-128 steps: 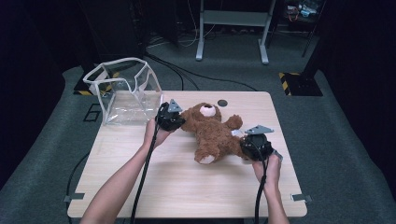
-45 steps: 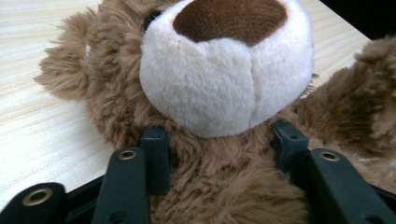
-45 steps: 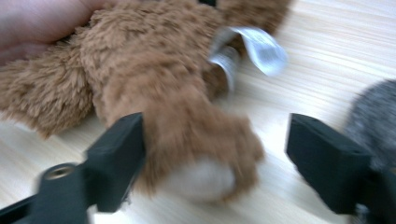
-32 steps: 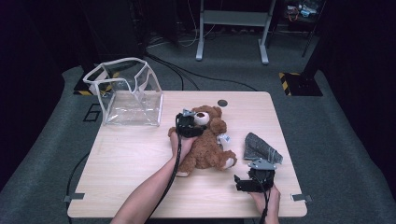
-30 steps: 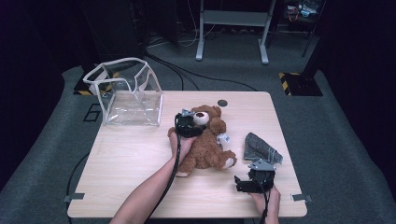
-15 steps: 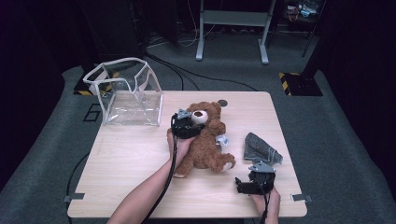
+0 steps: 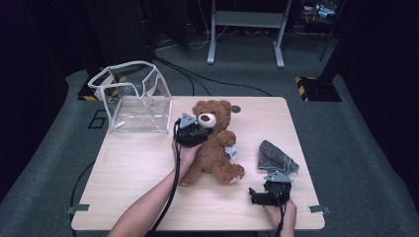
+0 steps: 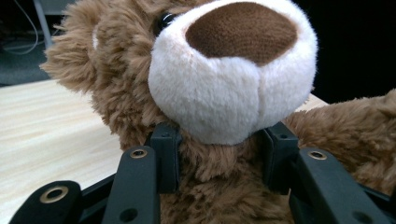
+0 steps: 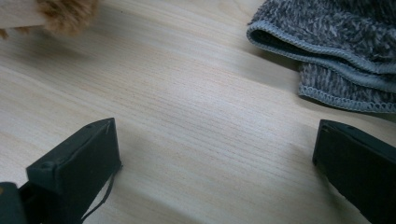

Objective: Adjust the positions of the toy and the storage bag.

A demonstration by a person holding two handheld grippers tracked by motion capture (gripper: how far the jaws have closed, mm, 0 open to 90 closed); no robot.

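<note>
A brown teddy bear (image 7: 216,150) is propped up in the middle of the wooden table (image 7: 143,163), head raised toward the far side. My left gripper (image 7: 193,133) is shut on the bear's neck. In the left gripper view both jaws press into the fur just under the white muzzle (image 8: 233,70), around my left gripper (image 8: 219,161). My right gripper (image 7: 257,196) rests near the front right of the table, open and holding nothing. In the right gripper view my right gripper (image 9: 215,144) spans bare wood, with a grey cloth (image 9: 336,42) beyond it and a tuft of bear fur (image 9: 65,11) at the top left.
A clear plastic bag (image 7: 133,96) with white trim stands open at the back left of the table. The grey cloth (image 7: 276,157) lies crumpled right of the bear. A small dark disc (image 7: 236,108) sits near the far edge. Cables and a metal stand are on the floor behind.
The left gripper has tipped the bear's head up and back, so the bear sits more upright. The right gripper has stayed near the front edge, open.
</note>
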